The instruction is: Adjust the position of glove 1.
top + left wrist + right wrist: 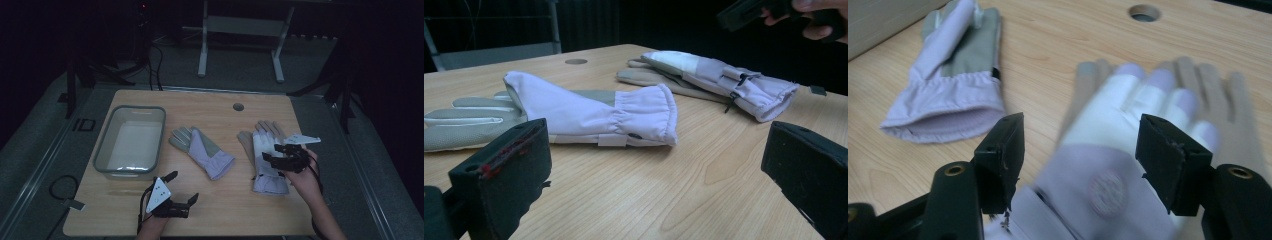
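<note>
Black hand-held gripper (182, 187) with grey three-cornered plate, trailing black cable, red-scuffed jaw pad, brass-ringed holes

Dim room, grey floor (320, 65), white frame (240, 30) behind.

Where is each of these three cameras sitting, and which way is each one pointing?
High view: sits above the person's side, looking forward and down on the wooden table; both forearms enter from below, with the left gripper and right gripper.
Left gripper view: rides low on the left gripper, looking across the table at the near glove; its two black jaws stand apart.
Right gripper view: rides on the right gripper, looking down on the far glove; jaws apart above it.
Shared: all three views show both gloves.
</note>
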